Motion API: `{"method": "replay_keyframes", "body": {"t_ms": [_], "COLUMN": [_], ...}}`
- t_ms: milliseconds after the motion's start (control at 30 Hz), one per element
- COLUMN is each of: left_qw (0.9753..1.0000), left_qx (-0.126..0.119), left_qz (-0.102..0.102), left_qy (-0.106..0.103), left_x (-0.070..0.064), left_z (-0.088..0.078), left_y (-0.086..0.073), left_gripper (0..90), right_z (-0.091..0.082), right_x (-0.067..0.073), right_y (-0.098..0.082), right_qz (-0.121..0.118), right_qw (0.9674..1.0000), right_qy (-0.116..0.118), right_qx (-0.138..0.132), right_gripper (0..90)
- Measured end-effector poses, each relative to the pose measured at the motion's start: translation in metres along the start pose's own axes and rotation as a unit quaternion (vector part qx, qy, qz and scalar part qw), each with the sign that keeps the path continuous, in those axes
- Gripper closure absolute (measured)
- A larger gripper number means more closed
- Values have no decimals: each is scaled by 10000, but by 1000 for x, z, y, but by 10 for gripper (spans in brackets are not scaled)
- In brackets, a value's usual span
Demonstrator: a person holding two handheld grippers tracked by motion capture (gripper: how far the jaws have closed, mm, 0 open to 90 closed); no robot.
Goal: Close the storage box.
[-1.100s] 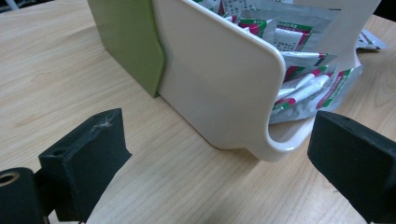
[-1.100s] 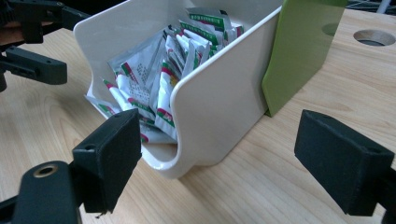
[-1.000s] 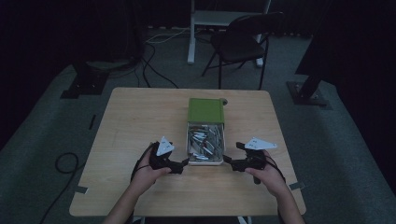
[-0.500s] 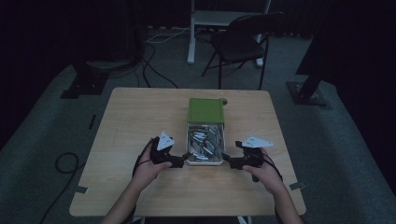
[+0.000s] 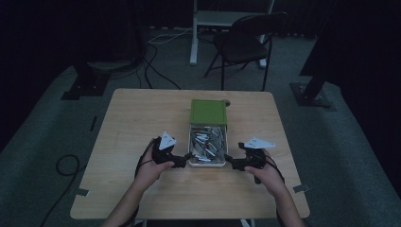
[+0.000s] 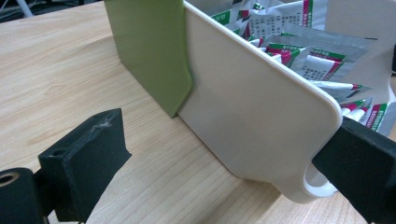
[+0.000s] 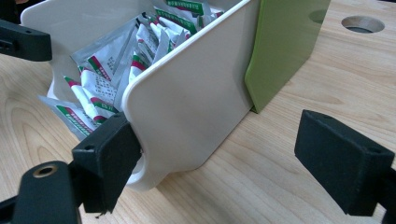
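Observation:
A white box (image 5: 190,142) holding several foil sachets (image 5: 208,141) stands mid-table, its green lid (image 5: 208,112) slid over the far end. My left gripper (image 5: 182,160) is at the box's near left corner, and my right gripper (image 5: 233,163) is at the near right corner. In the left gripper view the left gripper (image 6: 224,154) is open astride the box wall (image 6: 252,112), with its right jaw by the sachets (image 6: 303,51). In the right gripper view the right gripper (image 7: 224,158) is open too. Its left jaw touches the box (image 7: 187,102) near a small loop, beside the lid (image 7: 285,42).
The wooden table (image 5: 142,118) has a round cable hole (image 7: 362,23) behind the box. A black chair (image 5: 246,38) and a desk leg stand beyond the far edge. Cables lie on the floor at the left.
Both grippers have closed in a little on the box's near corners from either side. The box and lid have not moved.

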State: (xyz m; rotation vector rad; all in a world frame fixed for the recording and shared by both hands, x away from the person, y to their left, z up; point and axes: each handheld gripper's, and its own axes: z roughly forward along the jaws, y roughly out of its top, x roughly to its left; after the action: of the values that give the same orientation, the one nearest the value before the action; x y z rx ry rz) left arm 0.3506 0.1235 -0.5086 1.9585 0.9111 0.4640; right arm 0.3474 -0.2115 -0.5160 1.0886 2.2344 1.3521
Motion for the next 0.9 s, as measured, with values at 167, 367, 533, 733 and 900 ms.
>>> {"method": "replay_keyframes", "body": {"t_ms": [167,367,533,733,900], "left_qw": [10000,10000,9999,9999,9999], "left_qx": [51,59,100,122,129], "left_qz": [7,11,-20,26,-13], "left_qy": [-43,27,-3,8,-11], "left_x": [2,4,7,7,8], "left_z": [1,3,5,6,8], "left_y": [1,3,5,7,8], "left_gripper": [50,50,50,50,50], "right_z": [1,3,4,6,7], "right_x": [1,-1,-2,-3,-5], "right_y": [1,3,4,6,7], "right_qz": [-31,-37,-28,-53,-50], "right_qw": [10000,10000,10000,10000,10000], "right_qy": [-7,-29,-29,-46,-70], "right_qx": [16,9,13,25,16], "right_gripper": [143,142,143,143,143]}}
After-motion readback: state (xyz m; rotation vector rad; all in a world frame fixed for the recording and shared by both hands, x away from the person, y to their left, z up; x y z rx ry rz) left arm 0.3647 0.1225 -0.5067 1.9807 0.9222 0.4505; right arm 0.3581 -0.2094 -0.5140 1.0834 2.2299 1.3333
